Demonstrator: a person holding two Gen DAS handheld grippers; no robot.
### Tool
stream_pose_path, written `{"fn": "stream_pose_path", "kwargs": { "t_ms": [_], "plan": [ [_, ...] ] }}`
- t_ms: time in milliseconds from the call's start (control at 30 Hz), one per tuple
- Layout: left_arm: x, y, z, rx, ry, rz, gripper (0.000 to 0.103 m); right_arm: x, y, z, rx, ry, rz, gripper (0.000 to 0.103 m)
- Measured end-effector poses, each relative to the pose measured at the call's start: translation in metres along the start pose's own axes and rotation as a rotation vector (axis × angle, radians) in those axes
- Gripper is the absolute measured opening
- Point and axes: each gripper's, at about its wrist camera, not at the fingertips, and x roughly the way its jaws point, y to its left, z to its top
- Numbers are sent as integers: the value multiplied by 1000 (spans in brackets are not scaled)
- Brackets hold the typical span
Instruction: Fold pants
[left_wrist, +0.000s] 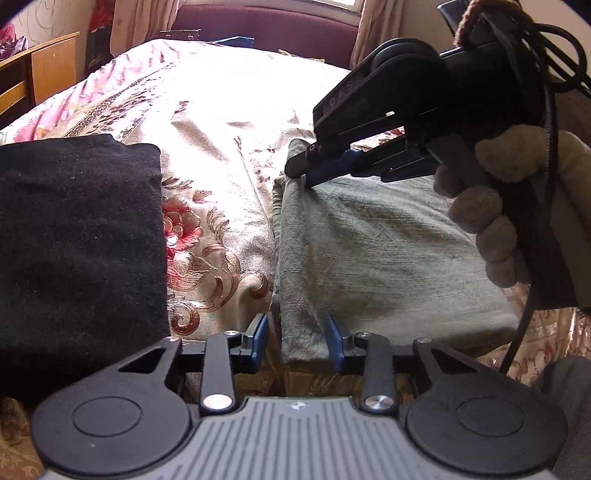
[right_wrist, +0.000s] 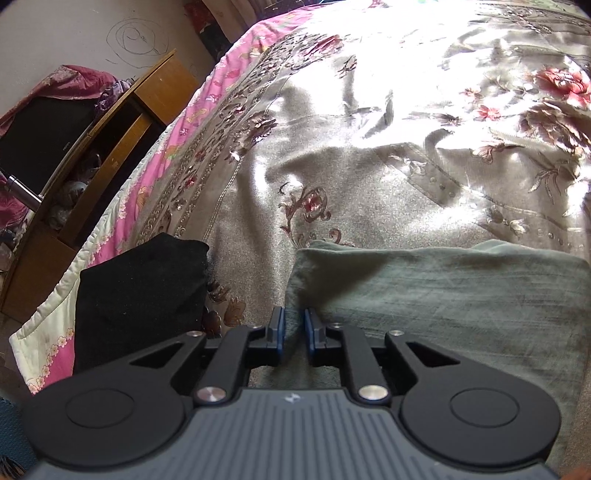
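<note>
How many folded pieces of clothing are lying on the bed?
2. A black piece lies at the left, and a grey-green piece lies at the right with both grippers at its left edge. Others may lie out of view.

Floral bedspread (left_wrist: 207, 122) covers bed; black folded cloth (left_wrist: 74, 236) lies on it at left. Wooden cabinet (right_wrist: 122, 129) beside bed. Maroon headboard (left_wrist: 266, 29) behind.

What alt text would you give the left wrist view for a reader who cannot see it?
The left gripper straddles the near edge of folded grey-green pants on a floral bedspread. The right gripper, in a gloved hand, meets the pants' far corner. A folded black garment lies left.
</note>
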Motion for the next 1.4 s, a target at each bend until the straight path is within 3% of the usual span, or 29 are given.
{"fn": "stream_pose_path", "kwargs": {
  "t_ms": [100, 367, 600, 767, 867, 1167, 1400],
  "plan": [
    [-6, 1, 2, -23, -13, -7, 50, -29, -1, -5, -42, -52, -4, 28],
    [-12, -18, 11, 52, -41, 25, 50, -101, -31, -62, -72, -108, -57, 29],
    [-2, -40, 20, 131, -28, 50, 50, -106, -42, -104, -120, -78, -98, 29],
    [27, -46, 22, 189, 60, 108, 51, -86, -62, -107, -21, -22, -50, 29],
    [30, -47, 23, 202, 73, 122, 55, -87, -67, -105, 7, -21, -19, 28],
    [25, -61, 47, 259, -8, 126, 55, -115, -85, -94, 1, -160, -47, 30],
    [69, -75, 85, 295, -36, 96, 55, -105, -104, -79, 24, -197, -65, 30]
  ]
}}
